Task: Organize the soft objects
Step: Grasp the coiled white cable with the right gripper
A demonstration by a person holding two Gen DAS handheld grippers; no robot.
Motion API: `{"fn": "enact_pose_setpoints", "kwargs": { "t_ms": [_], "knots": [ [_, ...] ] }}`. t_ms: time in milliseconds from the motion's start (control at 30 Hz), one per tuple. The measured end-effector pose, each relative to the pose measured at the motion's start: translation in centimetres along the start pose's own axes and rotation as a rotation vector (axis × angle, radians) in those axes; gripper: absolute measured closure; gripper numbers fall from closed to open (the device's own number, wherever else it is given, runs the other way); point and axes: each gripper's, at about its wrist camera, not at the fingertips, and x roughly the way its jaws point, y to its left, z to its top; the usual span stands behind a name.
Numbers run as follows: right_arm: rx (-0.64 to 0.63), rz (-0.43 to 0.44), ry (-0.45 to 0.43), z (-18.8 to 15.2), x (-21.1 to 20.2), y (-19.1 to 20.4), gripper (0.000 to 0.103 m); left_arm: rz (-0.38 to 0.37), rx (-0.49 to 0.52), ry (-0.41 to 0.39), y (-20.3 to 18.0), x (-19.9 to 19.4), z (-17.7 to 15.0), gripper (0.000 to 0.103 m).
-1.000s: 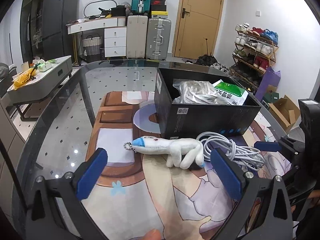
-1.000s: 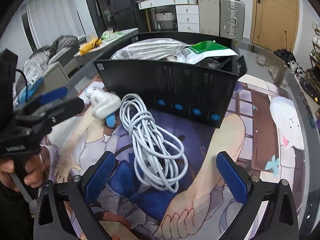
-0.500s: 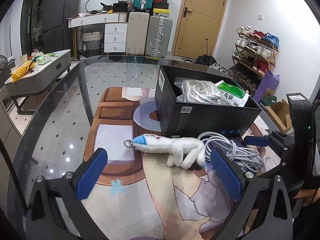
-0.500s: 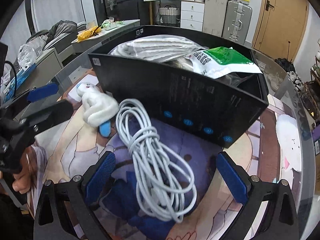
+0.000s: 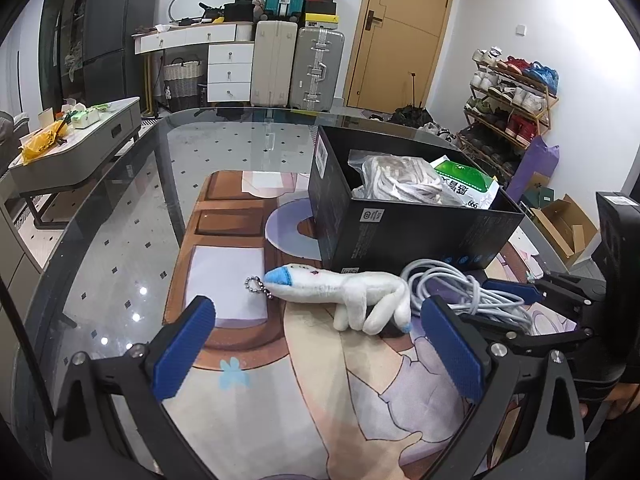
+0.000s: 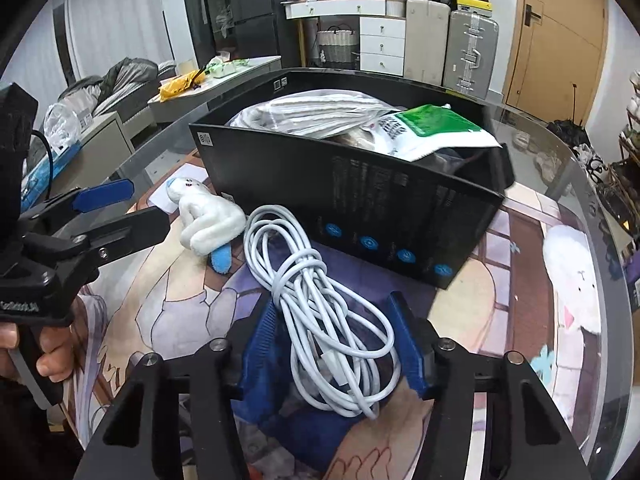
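A coiled white cable (image 6: 320, 304) lies on the printed mat in front of a black box (image 6: 360, 204); it also shows in the left wrist view (image 5: 460, 288). My right gripper (image 6: 334, 350) has its blue pads close on both sides of the coil's near end, gripping it. A white plush toy with blue tips (image 5: 344, 292) lies left of the cable, also seen in the right wrist view (image 6: 208, 216). My left gripper (image 5: 320, 354) is open and empty, just short of the plush. The box (image 5: 400, 232) holds a bagged bundle (image 5: 396, 184) and a green-white packet (image 5: 464, 184).
The glass table (image 5: 120, 220) carries a printed cartoon mat (image 5: 256, 360). A white plush (image 6: 572, 288) lies on the mat to the right of the box. Suitcases, drawers, a shoe rack and a door stand beyond the table.
My right gripper has moved forward over the cable and narrowed its jaws onto the coil. My left gripper stays open and has shifted only slightly.
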Motion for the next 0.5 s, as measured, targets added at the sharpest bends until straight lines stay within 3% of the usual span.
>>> {"fn": "enact_pose_setpoints", "kwargs": {
  "t_ms": [500],
  "knots": [
    [0.039,0.028,-0.049,-2.4,-3.8,-1.9,0.061,0.015,0.023,0.044,-0.6,0.8,0.0,0.0]
  ]
}}
